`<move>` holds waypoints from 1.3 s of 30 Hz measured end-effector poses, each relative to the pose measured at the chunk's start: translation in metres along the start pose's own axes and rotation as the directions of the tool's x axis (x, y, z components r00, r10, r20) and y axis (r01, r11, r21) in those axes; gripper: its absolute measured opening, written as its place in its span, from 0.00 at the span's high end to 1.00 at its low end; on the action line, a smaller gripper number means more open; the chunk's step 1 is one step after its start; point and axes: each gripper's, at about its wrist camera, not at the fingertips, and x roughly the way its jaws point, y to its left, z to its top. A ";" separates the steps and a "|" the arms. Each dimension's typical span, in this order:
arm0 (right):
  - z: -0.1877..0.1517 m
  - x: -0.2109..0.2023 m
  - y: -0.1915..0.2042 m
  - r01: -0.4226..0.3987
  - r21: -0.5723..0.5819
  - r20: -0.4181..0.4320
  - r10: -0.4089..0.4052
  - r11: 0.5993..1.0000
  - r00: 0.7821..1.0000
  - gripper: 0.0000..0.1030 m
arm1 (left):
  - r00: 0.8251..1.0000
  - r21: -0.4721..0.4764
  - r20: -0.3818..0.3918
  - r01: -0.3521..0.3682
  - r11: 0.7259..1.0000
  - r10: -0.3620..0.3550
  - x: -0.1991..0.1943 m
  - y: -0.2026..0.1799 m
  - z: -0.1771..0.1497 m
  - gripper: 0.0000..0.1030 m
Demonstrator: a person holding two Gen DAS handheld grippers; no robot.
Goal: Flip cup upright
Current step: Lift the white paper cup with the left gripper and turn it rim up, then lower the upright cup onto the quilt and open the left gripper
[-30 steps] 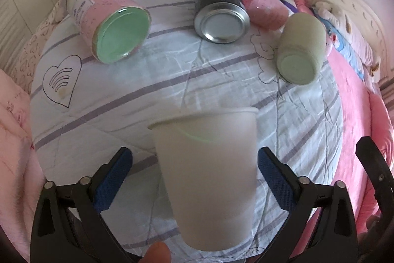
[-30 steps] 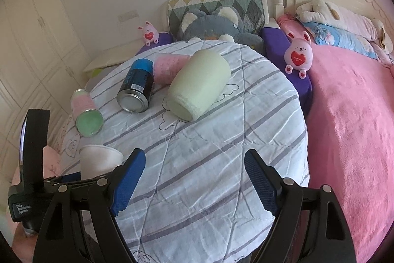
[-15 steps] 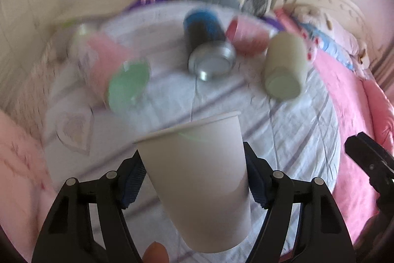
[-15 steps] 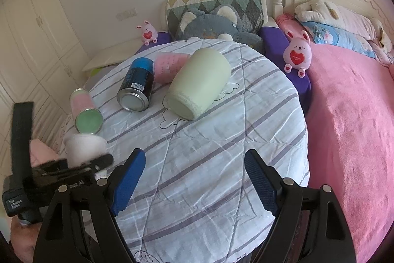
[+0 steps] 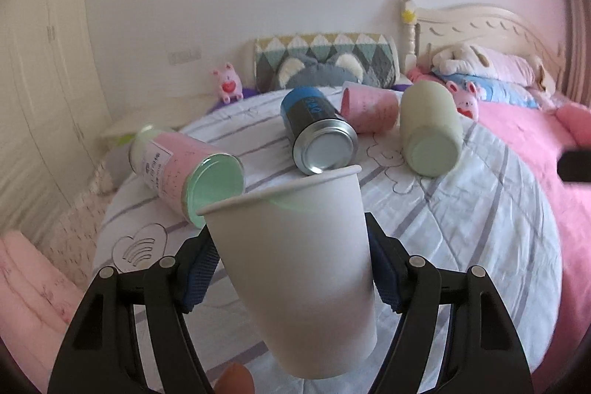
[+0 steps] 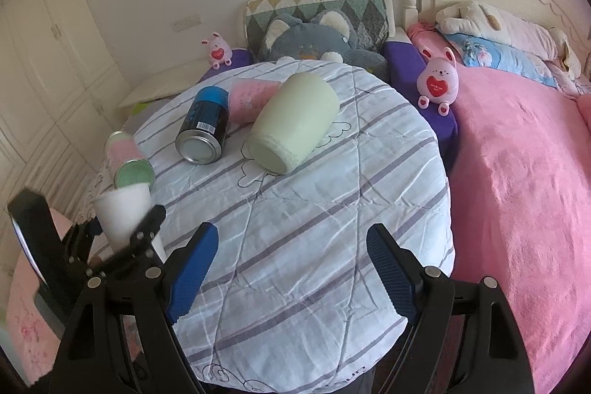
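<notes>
Fingers (image 5: 199, 277) of the left gripper (image 5: 291, 268) now pinch the white paper cup (image 5: 295, 268) on both sides; a second ago the blue pads stood well apart with the cup loose between them. The cup sits rim-up with a slight tilt, its mouth toward 12 o'clock in the left wrist view, its base near 6 o'clock beside a fingertip (image 5: 234, 381). The view has also risen: a second ago it looked down on the quilt, now the wall and headboard (image 5: 476, 24) fill the upper half.

In the right wrist view the cup (image 6: 123, 216) shows at 9 o'clock, clamped in the left gripper (image 6: 122, 235), higher than before. The right gripper (image 6: 291, 268) is spread wide, holding nothing, and hangs where it was over the striped quilt (image 6: 314, 228) on the round table.

Farther out, nothing has shifted. A pink-and-green tumbler (image 5: 184, 168) lies on its side at 10 o'clock. Past the cup's rim at 12 o'clock lies a blue-and-black can (image 5: 317, 132), base toward the camera, touching a pink cup (image 5: 369, 109) behind it. A pale green mug (image 5: 430, 132) lies at 1 o'clock. Beyond the table sit a patterned cushion (image 5: 325, 58), a small pink toy (image 5: 227, 87) at 11 o'clock, and the pink bedspread (image 5: 535, 135) at 3 o'clock.
</notes>
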 end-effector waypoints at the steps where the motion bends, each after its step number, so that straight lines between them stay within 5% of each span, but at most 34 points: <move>1: -0.001 -0.001 0.001 0.001 -0.003 0.001 -0.001 1.000 1.000 0.19 | 1.000 0.007 0.017 -0.002 1.000 0.002 -0.005 0.000 -0.002 0.29; 15: -0.009 -0.018 0.016 0.012 -0.037 0.013 -0.011 0.999 1.000 0.19 | 0.999 0.033 0.026 0.029 0.999 -0.030 -0.030 -0.010 -0.022 0.27; 19: -0.013 -0.025 0.021 0.013 -0.044 0.020 -0.012 0.999 1.000 0.19 | 0.999 0.033 0.033 0.042 0.999 -0.043 -0.035 -0.011 -0.019 0.03; 21: -0.015 -0.029 0.023 0.013 -0.048 0.027 -0.012 0.999 1.000 0.19 | 0.998 0.034 0.038 0.051 0.998 -0.053 -0.039 -0.011 -0.016 0.03; 28: -0.018 -0.056 0.032 0.013 -0.055 0.085 -0.008 0.998 0.996 0.19 | 0.995 0.002 -0.023 0.094 0.996 -0.094 -0.056 -0.004 0.000 0.00; 39: -0.020 -0.110 0.057 0.014 -0.108 0.212 0.010 0.994 0.977 0.19 | 0.984 -0.058 -0.175 0.024 0.998 -0.034 -0.115 0.031 0.028 0.00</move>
